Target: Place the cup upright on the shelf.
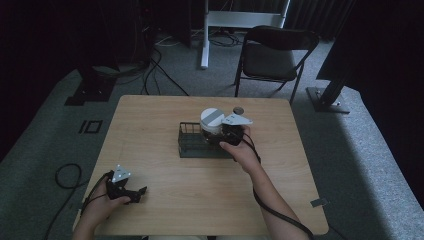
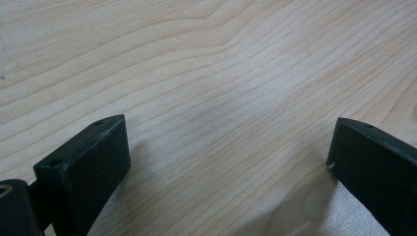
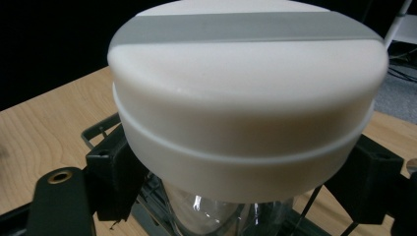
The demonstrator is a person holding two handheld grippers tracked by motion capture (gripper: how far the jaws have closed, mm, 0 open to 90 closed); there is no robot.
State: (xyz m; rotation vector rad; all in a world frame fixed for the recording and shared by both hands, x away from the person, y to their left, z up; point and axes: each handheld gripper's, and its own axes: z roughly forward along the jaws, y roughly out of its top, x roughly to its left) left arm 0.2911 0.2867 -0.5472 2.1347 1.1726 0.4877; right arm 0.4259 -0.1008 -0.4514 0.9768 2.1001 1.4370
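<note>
Jaws of my right gripper point(image 1: 223, 134) sit on either side of a clear jar point(image 3: 221, 214) just under its broad white lid point(image 1: 212, 119), pressed against it as far as the right gripper view shows, so I am clamped on the jar. That lid carries a grey stripe across its top. The jar stands upright inside a dark wire basket point(image 1: 190, 142), at the basket's right end, and the basket rests near the middle of the wooden desk point(image 1: 165, 195), a little toward the far side. My right hand point(image 1: 245, 152) reaches in from the near edge, with the cable trailing back along my forearm.

My left gripper point(image 1: 131, 195) lies low over the desk's near left corner, well apart from the basket, held in my left hand point(image 1: 102, 202). Its jaws stand wide apart with nothing between them; the left gripper view looks straight down on bare wood grain between the two black jaws.

Beyond the desk, a dark folding chair point(image 1: 272, 55) stands on the grey carpet.
</note>
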